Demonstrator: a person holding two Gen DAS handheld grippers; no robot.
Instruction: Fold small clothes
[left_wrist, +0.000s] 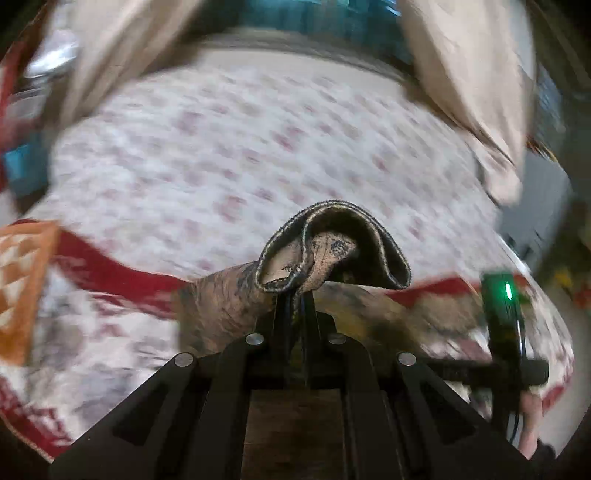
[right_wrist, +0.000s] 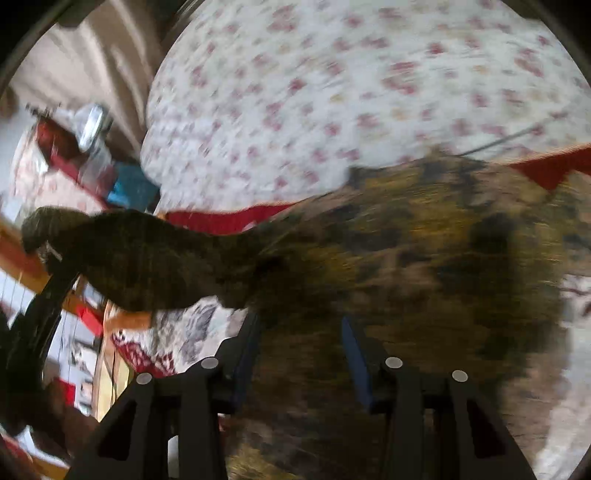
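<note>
Nearest to you, your left gripper (left_wrist: 295, 295) is pressed together on a hemmed edge of the patterned brown garment (left_wrist: 221, 302), and the cloth bunches up above the fingertips in a curled loop. From the right wrist view that same pinched end trails off to the left, lifted clear of the bed, while the bulk of the garment spreads under and ahead of your right gripper (right_wrist: 301, 325). Its jaws stand partly spread with cloth between them; the blur hides whether the pads press on it, so I cannot tell if you have a hold there.

Beyond lies the floral bedsheet (left_wrist: 258, 140) with its red border (left_wrist: 110, 269), and farther off a beige pillow (left_wrist: 469, 74).

The risk: with only one sure pinch, a quick pull may drag the garment into a twisted rope instead of a flat fold. The thin hem could also slip out of the left jaws.
</note>
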